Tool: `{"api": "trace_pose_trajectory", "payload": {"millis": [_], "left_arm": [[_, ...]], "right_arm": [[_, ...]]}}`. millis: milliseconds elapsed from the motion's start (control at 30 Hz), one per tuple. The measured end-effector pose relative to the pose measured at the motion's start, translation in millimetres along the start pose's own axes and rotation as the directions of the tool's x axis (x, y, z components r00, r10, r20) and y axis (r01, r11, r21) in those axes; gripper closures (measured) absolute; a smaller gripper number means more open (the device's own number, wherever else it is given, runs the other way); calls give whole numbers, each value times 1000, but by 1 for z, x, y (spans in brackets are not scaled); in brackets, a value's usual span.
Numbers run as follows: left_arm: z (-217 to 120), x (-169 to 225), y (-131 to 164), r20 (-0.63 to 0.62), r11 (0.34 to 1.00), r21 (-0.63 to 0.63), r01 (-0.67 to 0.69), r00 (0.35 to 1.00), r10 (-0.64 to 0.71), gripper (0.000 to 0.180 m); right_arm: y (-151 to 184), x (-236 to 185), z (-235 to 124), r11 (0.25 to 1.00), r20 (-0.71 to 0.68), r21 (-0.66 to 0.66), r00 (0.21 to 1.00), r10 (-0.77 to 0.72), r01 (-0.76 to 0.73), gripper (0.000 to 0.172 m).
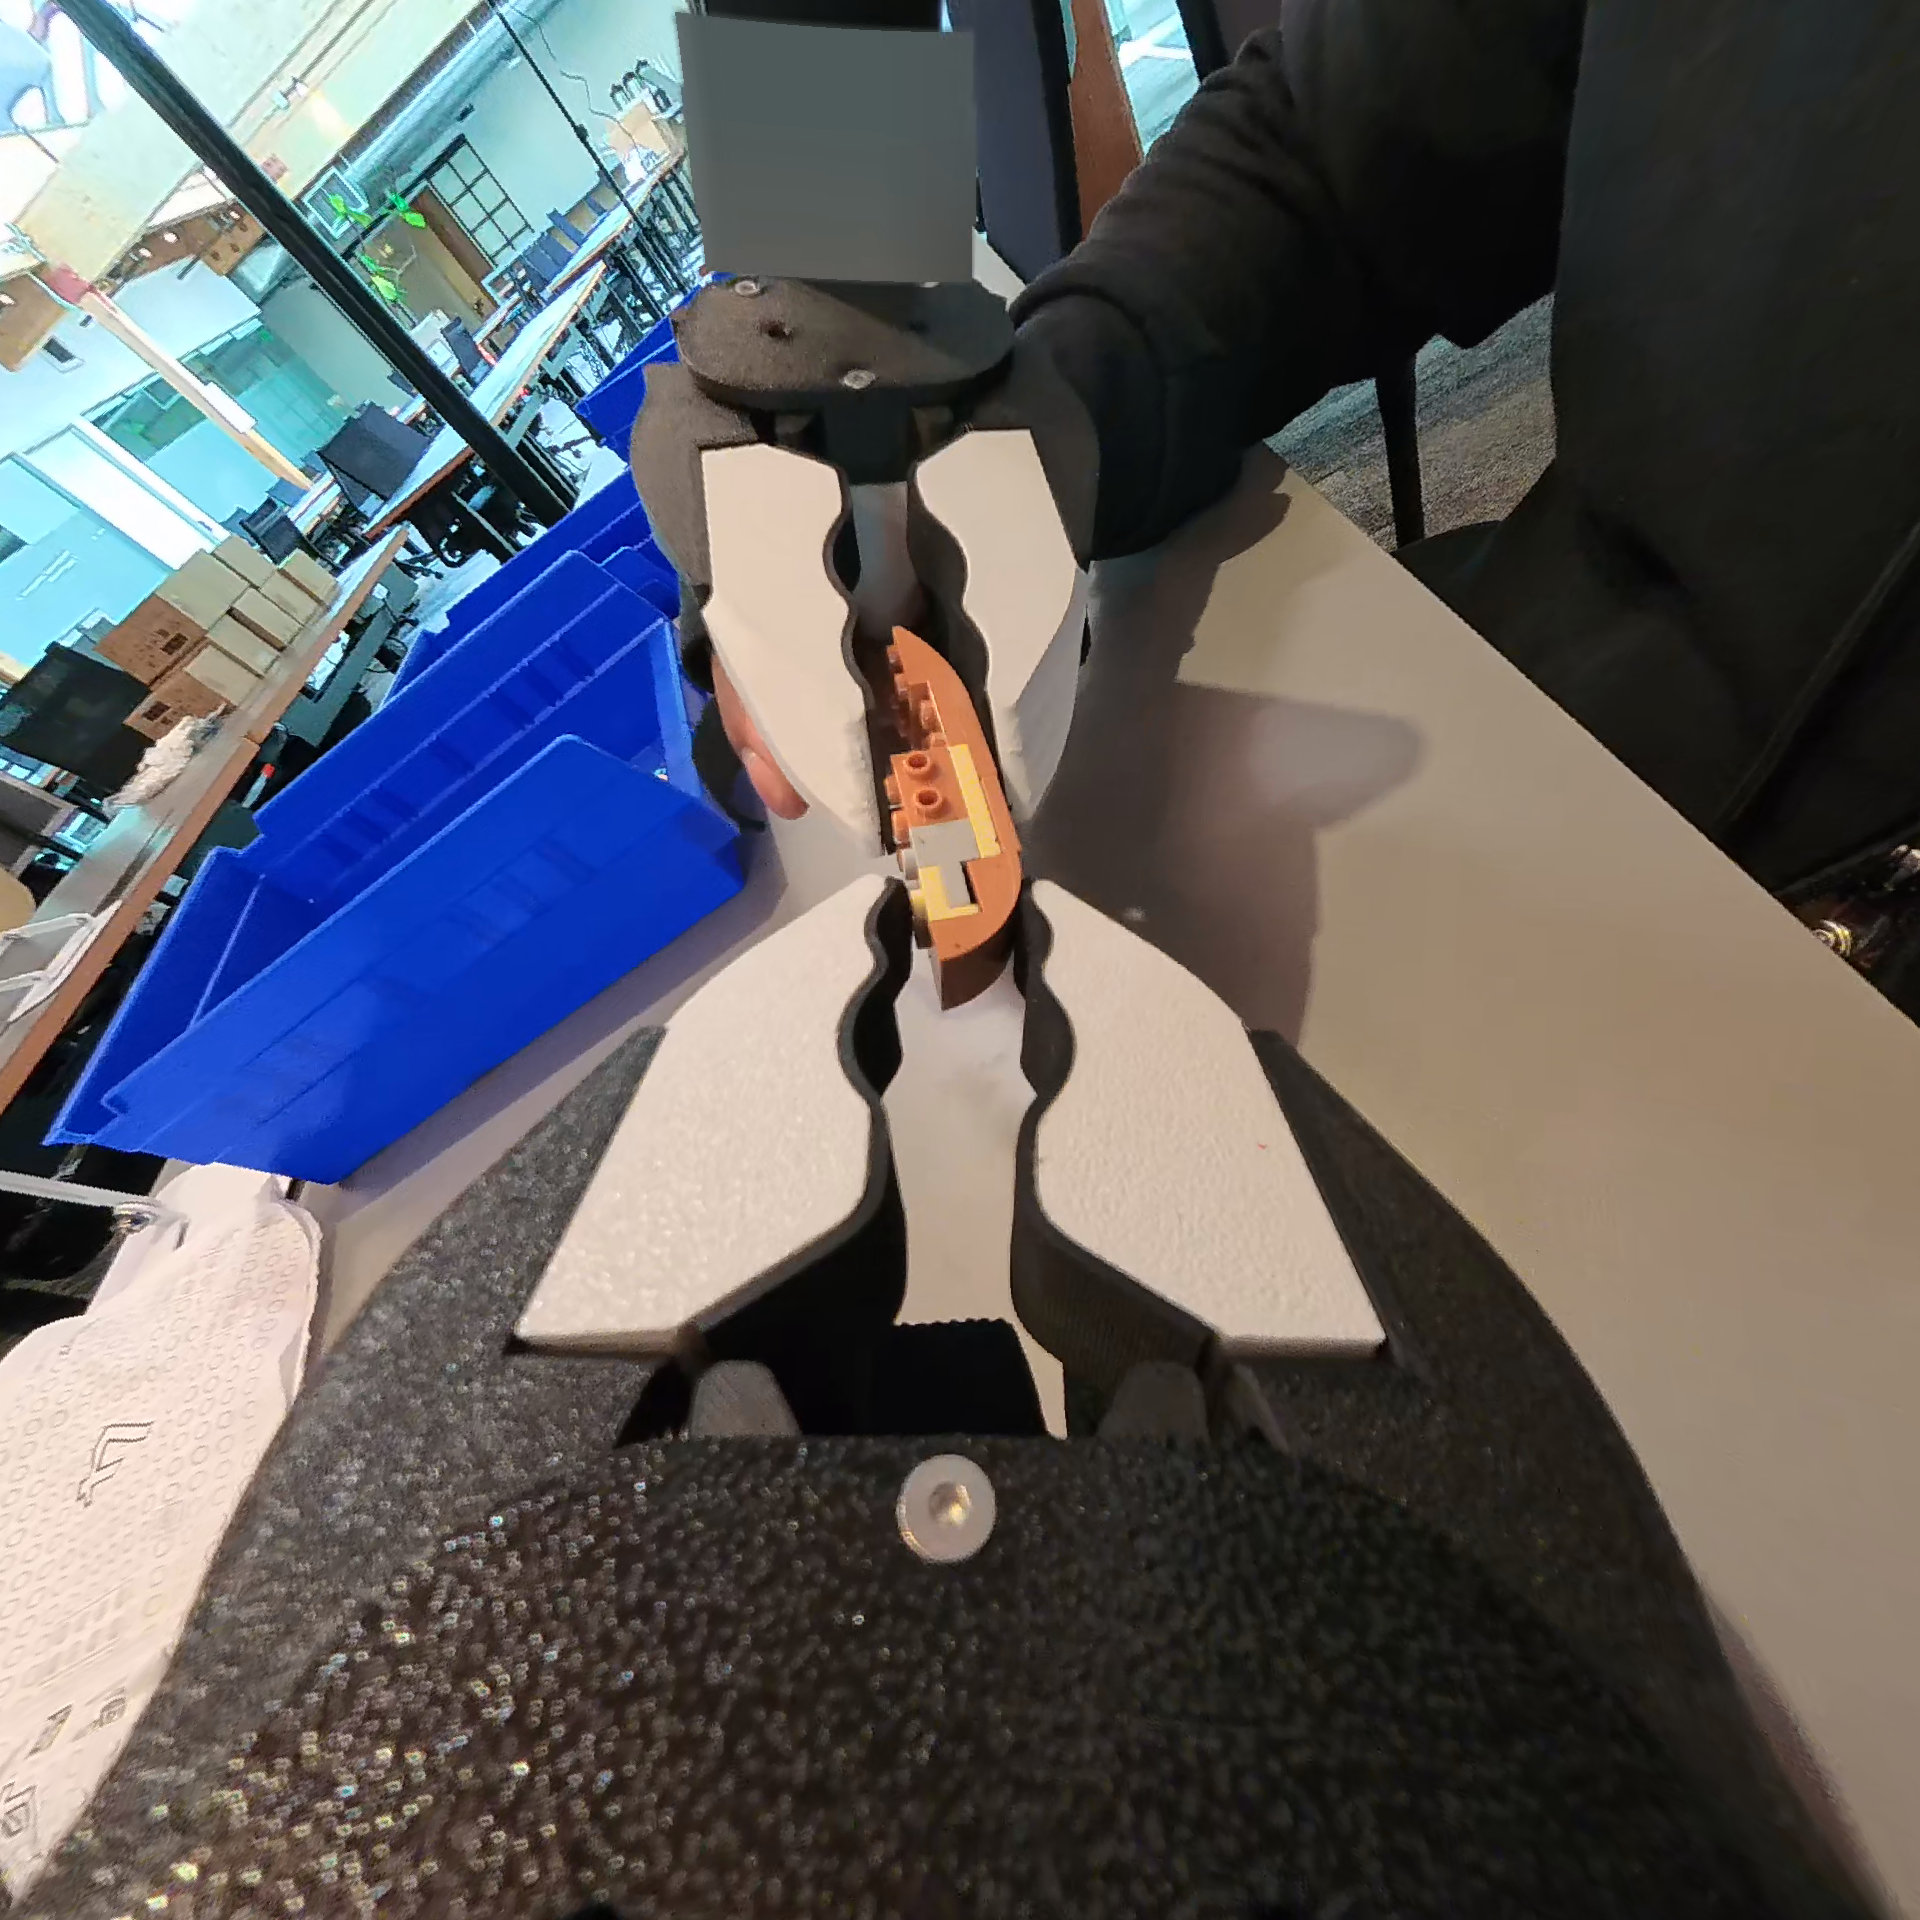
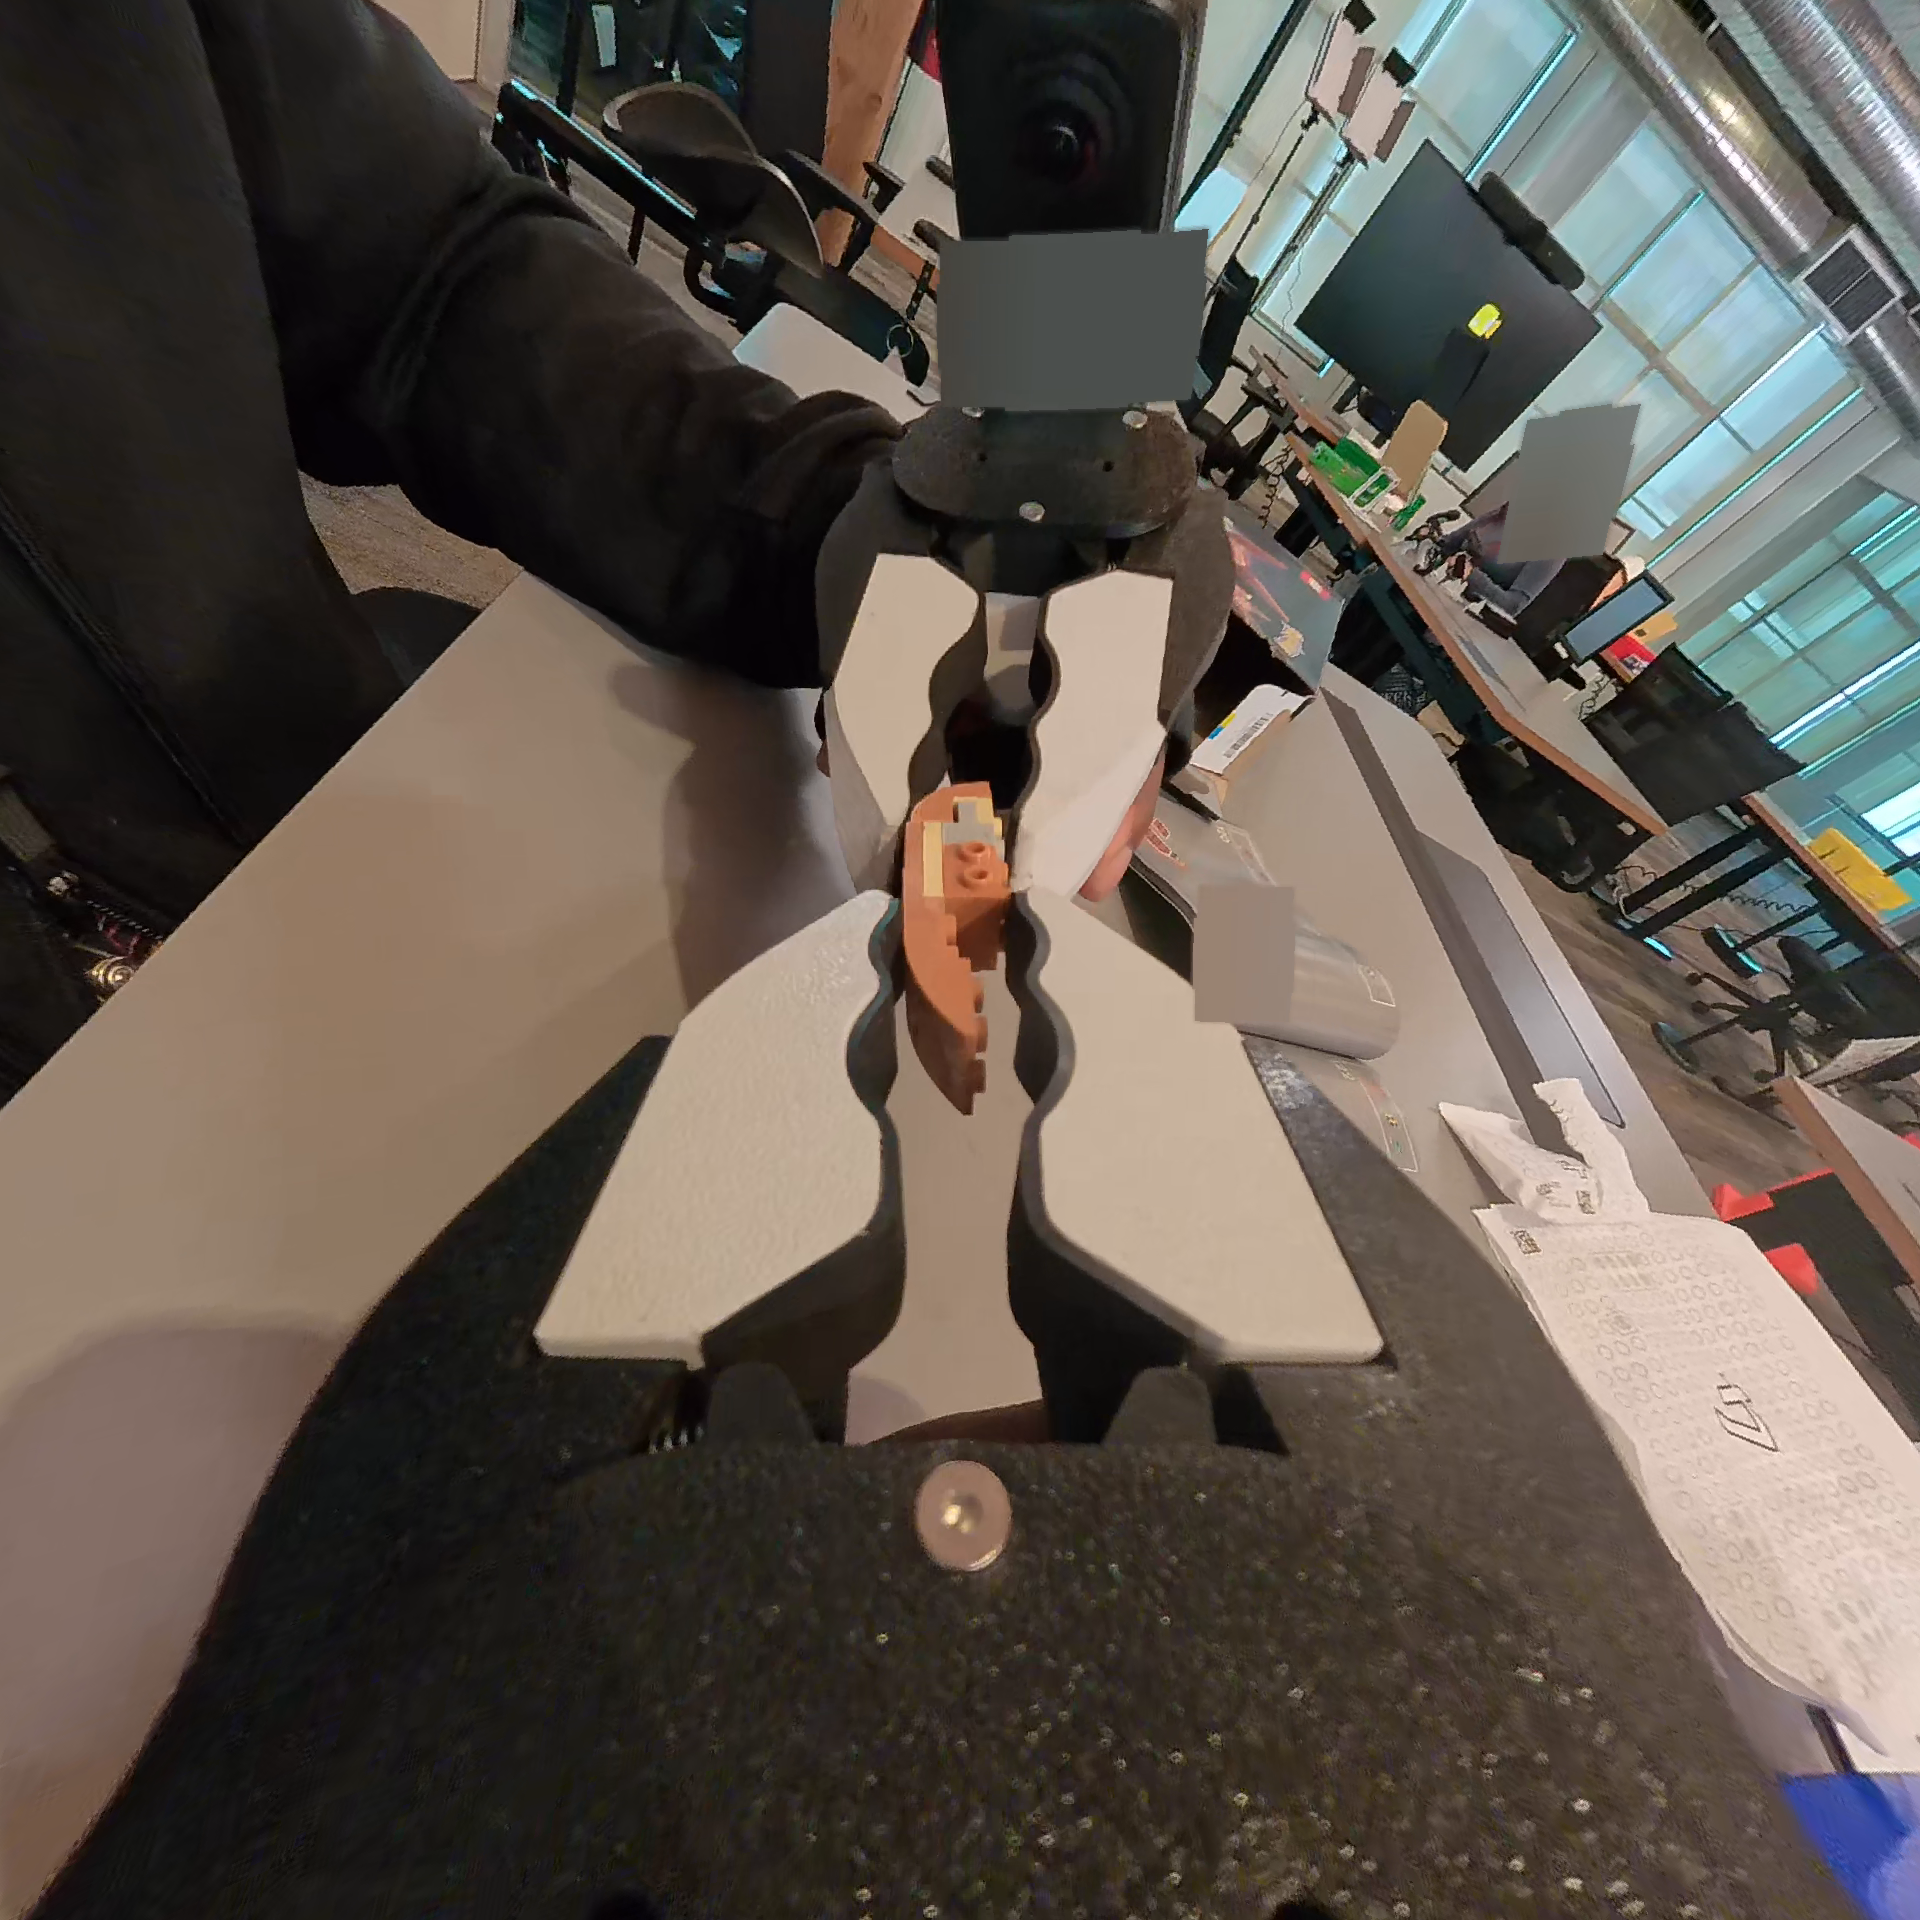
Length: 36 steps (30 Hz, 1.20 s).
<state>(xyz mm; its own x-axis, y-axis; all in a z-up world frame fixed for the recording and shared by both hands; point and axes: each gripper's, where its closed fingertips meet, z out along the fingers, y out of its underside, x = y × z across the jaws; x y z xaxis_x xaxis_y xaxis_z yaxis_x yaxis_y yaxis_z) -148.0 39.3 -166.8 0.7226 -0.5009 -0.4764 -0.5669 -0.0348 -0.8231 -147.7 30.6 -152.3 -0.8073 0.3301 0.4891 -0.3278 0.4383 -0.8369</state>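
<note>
A small brown brick model [image 1: 961,831], boat-shaped with orange, yellow and grey pieces on top, hangs above the grey table [image 1: 1455,1039]. My two grippers face each other, tip to tip, with the model between them. My left gripper [image 1: 951,899] is shut on its near end, with both pads against its sides. The right gripper [image 1: 940,800] clamps the far end. In the right wrist view, my right gripper [image 2: 951,914] is shut on the pointed part of the model [image 2: 940,956], and the left gripper [image 2: 961,831] grips the other end.
Several blue plastic bins [image 1: 416,935] stand to the left on the table. White printed paper bags lie at the sides [image 1: 125,1455] [image 2: 1714,1403]. A person's dark sleeves [image 1: 1351,312] [image 2: 468,364] reach in behind the grippers. Printed sheets and a grey box [image 2: 1340,997] lie at the right. The tips of both grippers are at nearly the same place.
</note>
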Motion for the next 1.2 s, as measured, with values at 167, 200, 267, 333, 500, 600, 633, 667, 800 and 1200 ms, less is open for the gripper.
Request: {"api": "trace_pose_trajectory", "payload": {"millis": [167, 200, 267, 333, 500, 600, 633, 667, 800, 1200], "left_arm": [[1, -1, 1, -12, 999, 13, 43, 999, -43, 162], [1, -2, 1, -15, 997, 24, 72, 997, -72, 162], [1, -4, 2, -30, 989, 42, 143, 989, -142, 162], [1, -7, 2, -44, 977, 67, 205, 978, -202, 162], [-2, -10, 4, -65, 956, 89, 278, 960, -273, 162], [0, -8, 6, -64, 960, 71, 269, 962, -265, 162], [1, -8, 6, -64, 963, 65, 262, 964, -258, 162], [2, -7, 7, -63, 964, 60, 257, 965, -254, 162], [4, -6, 7, -56, 970, 48, 237, 970, -235, 162], [4, -3, 9, -47, 982, 26, 189, 981, -188, 162]], "right_arm": [[2, 1, 0, 1000, -9, 5, 1000, -11, 11, 153], [2, 3, 0, 1000, -15, 7, 1000, -6, 6, 153], [5, 6, -1, 1000, -28, -5, 1000, 3, -3, 148], [9, 6, 0, 999, -29, -32, 999, 12, -13, 139], [13, 7, 0, 998, -30, -44, 999, 37, -38, 138], [14, 10, 0, 998, -41, -40, 998, 54, -56, 142], [14, 10, 0, 998, -46, -42, 997, 55, -57, 143], [14, 11, 0, 998, -53, -41, 997, 54, -56, 145], [12, 9, 0, 999, -48, -31, 998, 32, -33, 151], [14, 6, 2, 998, -26, -45, 999, 45, -47, 153]]}}
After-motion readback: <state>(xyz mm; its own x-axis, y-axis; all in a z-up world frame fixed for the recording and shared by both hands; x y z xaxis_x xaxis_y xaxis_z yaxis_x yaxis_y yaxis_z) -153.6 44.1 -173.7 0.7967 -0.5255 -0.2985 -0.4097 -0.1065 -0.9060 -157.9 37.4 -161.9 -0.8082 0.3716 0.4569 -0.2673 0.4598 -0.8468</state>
